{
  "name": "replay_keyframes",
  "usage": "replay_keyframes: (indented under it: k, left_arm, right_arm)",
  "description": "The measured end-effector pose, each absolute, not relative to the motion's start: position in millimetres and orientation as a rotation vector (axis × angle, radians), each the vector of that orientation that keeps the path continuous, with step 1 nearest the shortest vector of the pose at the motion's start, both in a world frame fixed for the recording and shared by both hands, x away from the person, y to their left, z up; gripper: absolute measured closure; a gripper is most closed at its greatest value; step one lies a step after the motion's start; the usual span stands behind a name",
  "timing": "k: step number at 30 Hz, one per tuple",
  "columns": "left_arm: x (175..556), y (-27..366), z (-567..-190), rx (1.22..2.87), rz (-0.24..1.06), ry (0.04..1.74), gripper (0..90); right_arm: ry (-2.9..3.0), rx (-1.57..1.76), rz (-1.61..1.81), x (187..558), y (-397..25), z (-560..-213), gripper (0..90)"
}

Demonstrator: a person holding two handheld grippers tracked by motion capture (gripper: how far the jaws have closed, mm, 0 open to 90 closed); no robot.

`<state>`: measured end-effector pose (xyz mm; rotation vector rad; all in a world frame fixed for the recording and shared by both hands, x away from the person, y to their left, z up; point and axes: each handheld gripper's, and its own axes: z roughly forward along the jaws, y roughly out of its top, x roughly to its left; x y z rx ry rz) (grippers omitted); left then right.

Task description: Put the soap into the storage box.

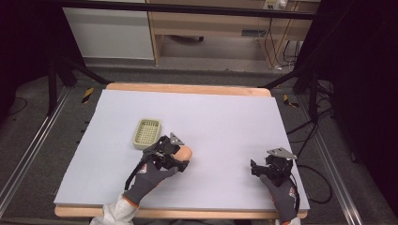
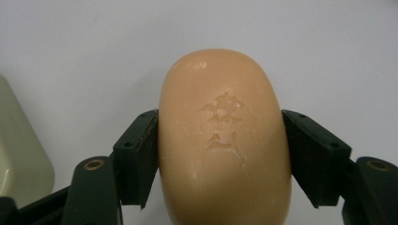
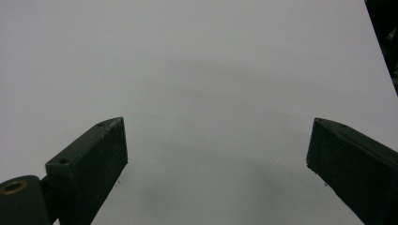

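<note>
The counter (image 1: 225,117) is a wooden board covered by a pale grey sheet that leaves a strip of wood bare along the far and near edges. It stands on grey carpet between two metal floor rails. Beyond it are a white panel, a light wooden desk frame and loose cables; black drapes close both sides.

In the high view, the left claw (image 1: 180,158) is near the centre-left of the counter, held by a grey-gloved hand (image 1: 149,177). Its jaws are clamped on a peach-coloured soap bar (image 1: 184,152). A pale green slotted soap dish (image 1: 147,132) lies just beside it on the far left side, apart from the soap.

The right claw (image 1: 256,168) rests over the near right area of the counter, well apart from the soap, with its jaws spread and nothing between them.

The left gripper view adds detail: the soap bar (image 2: 225,140) carries an embossed mark on its face, both pads press its sides, and the dish's edge (image 2: 19,154) appears at the left. The right gripper view shows the spread jaws over bare sheet (image 3: 197,70).
</note>
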<state>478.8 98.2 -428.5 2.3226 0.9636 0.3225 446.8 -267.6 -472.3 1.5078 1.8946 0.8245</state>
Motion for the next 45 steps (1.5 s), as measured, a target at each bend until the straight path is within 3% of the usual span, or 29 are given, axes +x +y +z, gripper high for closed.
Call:
replay_keyframes:
  k: [45]
  left_arm:
    - [495,168,-395,2.149,0.395,1.121,31.4]
  right_arm:
    - [1.900,1.503,0.823,446,-267,-473,5.9]
